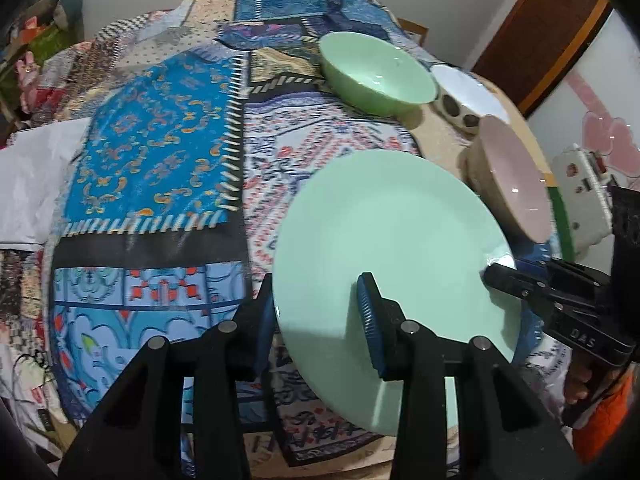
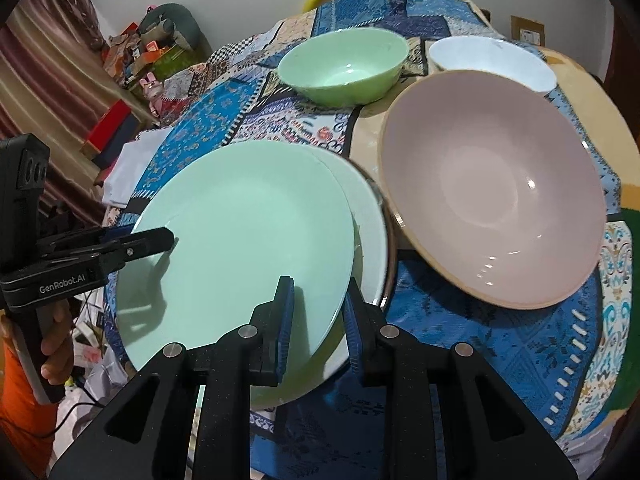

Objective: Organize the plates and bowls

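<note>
A patchwork cloth (image 1: 160, 168) in blues, reds and creams covers the tabletop, and a white folded sheet (image 1: 36, 184) lies at its left edge. Toward the near side, the left gripper (image 1: 320, 320) has its jaws clamped on the rim of a mint-green plate (image 1: 384, 240), one blue pad on top of the plate and the other under its edge. The plate is tilted, its near edge lifted off the cloth. In the right wrist view this same green plate (image 2: 240, 248) lies partly over a paler plate (image 2: 372, 216) beneath it, the lower one showing as a crescent on the right. The right gripper (image 2: 318, 320) bites the green plate's edge from the other side, jaws nearly together with the rim pinched between the blue pads; in the left wrist view it (image 1: 496, 272) reaches in from the right, touching the plate's far-right rim. A hand in an orange sleeve (image 2: 56, 344) holds the left gripper's handle.

Farther back, about mid-table, a green bowl (image 2: 344, 68) stands upright on the cloth. Just right of the plates a large pink bowl (image 2: 492, 196) with a tan outside sits tilted toward the plates, very near the lower plate's edge, though I cannot tell whether they touch. Behind it, on the right, a white bowl (image 2: 492, 60) stands upright.
</note>
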A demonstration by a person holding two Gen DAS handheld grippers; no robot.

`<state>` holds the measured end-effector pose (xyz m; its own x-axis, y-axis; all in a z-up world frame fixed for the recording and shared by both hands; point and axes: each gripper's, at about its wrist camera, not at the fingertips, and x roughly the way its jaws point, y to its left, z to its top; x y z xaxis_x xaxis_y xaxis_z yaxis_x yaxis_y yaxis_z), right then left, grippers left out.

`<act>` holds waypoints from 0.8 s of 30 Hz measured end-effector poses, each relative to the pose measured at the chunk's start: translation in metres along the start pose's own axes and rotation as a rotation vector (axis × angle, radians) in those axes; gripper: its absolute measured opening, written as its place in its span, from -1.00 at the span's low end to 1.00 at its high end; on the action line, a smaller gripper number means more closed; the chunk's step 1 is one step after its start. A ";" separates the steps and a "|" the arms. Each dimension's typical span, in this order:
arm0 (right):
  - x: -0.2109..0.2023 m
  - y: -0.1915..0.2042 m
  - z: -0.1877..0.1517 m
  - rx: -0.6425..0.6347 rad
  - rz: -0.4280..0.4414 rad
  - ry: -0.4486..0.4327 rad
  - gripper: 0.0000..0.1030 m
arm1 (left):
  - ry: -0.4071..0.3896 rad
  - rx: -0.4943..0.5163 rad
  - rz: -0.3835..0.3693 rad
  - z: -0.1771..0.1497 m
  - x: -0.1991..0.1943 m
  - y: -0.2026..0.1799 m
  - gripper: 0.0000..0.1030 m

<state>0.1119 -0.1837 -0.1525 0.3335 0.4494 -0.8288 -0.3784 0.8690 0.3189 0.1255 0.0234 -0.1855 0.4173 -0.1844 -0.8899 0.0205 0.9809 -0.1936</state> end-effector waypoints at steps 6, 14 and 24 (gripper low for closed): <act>0.001 0.000 0.000 -0.001 0.006 -0.004 -0.56 | 0.031 -0.042 -0.052 -0.004 0.007 0.013 -0.26; -0.008 -0.005 0.000 0.012 -0.014 -0.025 -0.56 | -0.035 0.008 0.005 -0.003 -0.011 0.001 -0.26; -0.053 -0.006 0.006 -0.039 -0.085 -0.160 -0.54 | -0.163 0.068 0.029 0.007 -0.052 -0.028 -0.10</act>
<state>0.1016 -0.2113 -0.1074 0.4976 0.4045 -0.7673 -0.3748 0.8980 0.2304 0.1093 0.0060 -0.1312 0.5602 -0.1489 -0.8148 0.0652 0.9886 -0.1358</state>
